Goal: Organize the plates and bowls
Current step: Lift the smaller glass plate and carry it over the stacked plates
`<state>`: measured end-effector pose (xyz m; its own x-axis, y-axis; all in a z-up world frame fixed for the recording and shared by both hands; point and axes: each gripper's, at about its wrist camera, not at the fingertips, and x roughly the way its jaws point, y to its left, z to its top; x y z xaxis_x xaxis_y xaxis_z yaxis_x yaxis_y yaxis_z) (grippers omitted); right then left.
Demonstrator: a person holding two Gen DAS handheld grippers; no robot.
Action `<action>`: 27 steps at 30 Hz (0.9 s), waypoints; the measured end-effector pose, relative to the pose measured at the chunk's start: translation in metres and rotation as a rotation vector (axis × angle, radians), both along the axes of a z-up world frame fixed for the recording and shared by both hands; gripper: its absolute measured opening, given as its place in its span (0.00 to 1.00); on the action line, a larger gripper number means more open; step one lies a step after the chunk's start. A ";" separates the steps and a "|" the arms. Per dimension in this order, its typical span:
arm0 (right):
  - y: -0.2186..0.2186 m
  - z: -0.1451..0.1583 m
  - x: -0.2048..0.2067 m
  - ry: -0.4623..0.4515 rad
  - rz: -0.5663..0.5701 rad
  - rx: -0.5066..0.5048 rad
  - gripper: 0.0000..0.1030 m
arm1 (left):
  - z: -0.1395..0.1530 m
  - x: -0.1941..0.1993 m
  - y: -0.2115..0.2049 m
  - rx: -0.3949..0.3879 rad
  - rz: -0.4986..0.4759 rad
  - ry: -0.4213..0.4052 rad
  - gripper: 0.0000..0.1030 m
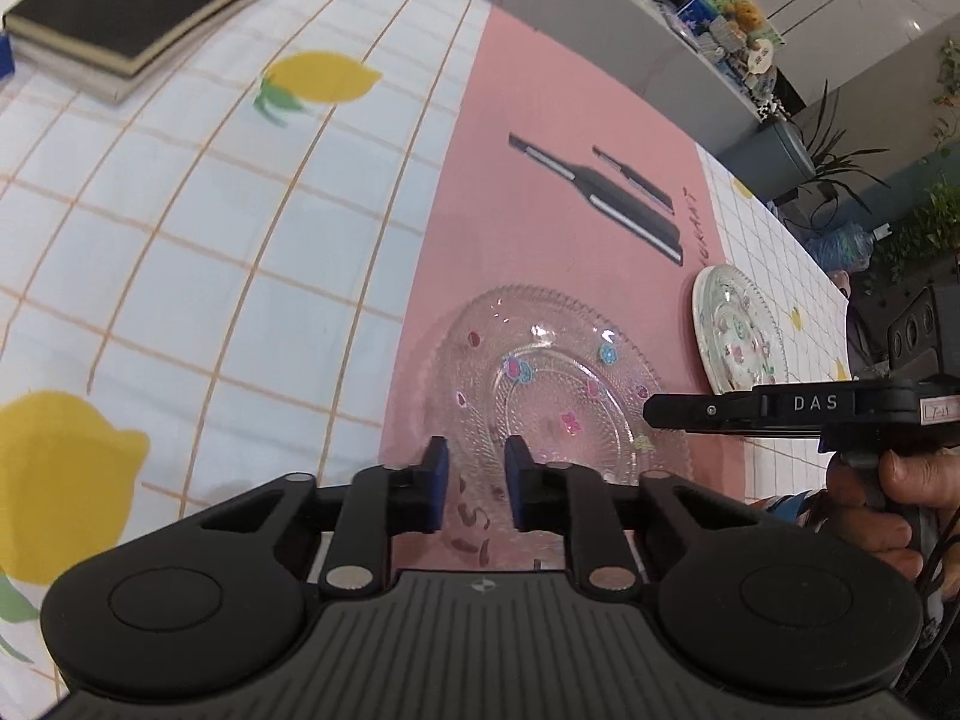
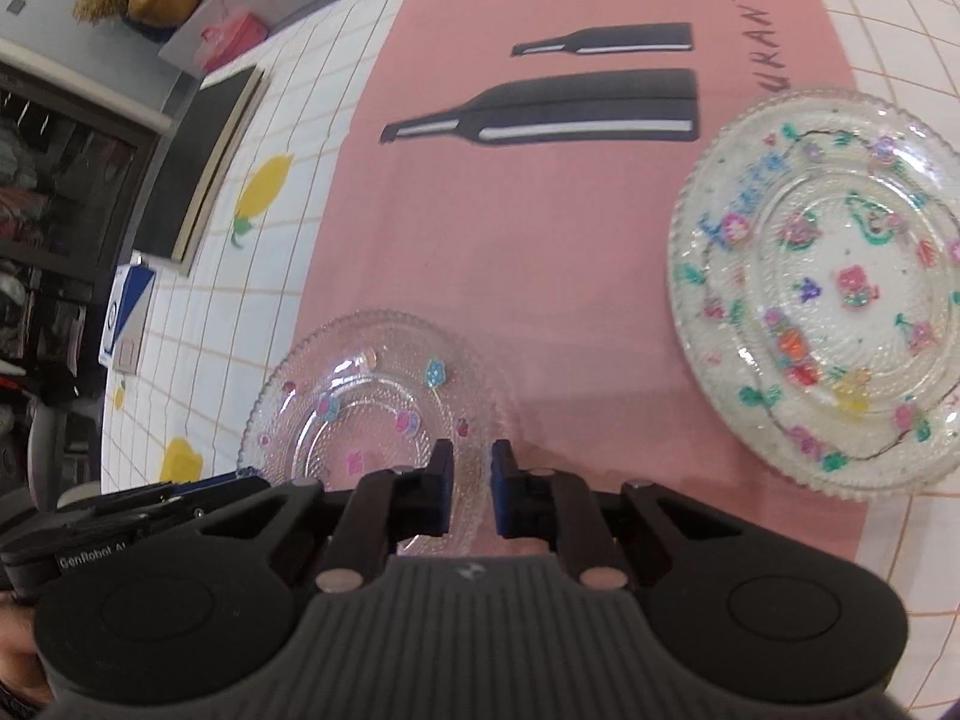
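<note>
A small clear glass plate [image 1: 540,396] with flower stickers lies on the pink placemat [image 1: 540,210]. My left gripper [image 1: 477,480] is shut on its near rim, and the glass edge shows between the blue pads. In the right wrist view the same small plate [image 2: 372,408] has its right rim pinched in my right gripper [image 2: 473,480], which is shut on it. Seen side-on from the left wrist, the right gripper [image 1: 651,414] reaches over the plate's right edge. A larger painted glass plate [image 2: 828,300] rests to the right, half on the mat.
A stack of dark books [image 1: 150,6] lies at the far left of the lemon-print tablecloth [image 1: 210,240]. A blue and white box [image 2: 126,312] sits near the table's edge. A person's hand [image 1: 882,498] holds the right gripper's handle. Shelves and plants stand beyond the table.
</note>
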<state>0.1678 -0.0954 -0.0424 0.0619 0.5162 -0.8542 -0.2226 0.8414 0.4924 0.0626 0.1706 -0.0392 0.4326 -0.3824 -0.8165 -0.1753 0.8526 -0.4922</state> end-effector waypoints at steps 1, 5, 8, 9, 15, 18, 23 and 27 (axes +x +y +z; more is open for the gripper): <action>-0.003 0.001 0.001 -0.004 -0.009 0.007 0.09 | 0.001 0.001 -0.001 -0.001 0.000 -0.007 0.17; -0.011 0.006 0.004 -0.015 -0.033 0.038 0.07 | 0.001 0.004 -0.005 0.003 -0.006 -0.019 0.17; -0.013 0.011 0.005 -0.028 -0.037 0.046 0.06 | 0.003 0.004 -0.007 0.006 -0.010 -0.032 0.16; -0.014 0.012 0.005 -0.031 -0.040 0.050 0.06 | 0.004 0.004 -0.007 0.007 -0.010 -0.038 0.16; -0.019 0.018 0.007 -0.054 -0.068 0.066 0.07 | 0.014 0.006 -0.015 0.045 -0.012 -0.065 0.17; -0.026 0.021 0.009 -0.061 -0.092 0.077 0.07 | 0.020 0.012 -0.022 0.064 -0.024 -0.073 0.17; -0.043 0.024 0.015 -0.073 -0.137 0.103 0.07 | 0.027 0.024 -0.033 0.078 -0.038 -0.095 0.17; -0.054 0.023 0.018 -0.079 -0.159 0.107 0.07 | 0.028 0.031 -0.045 0.085 -0.050 -0.104 0.17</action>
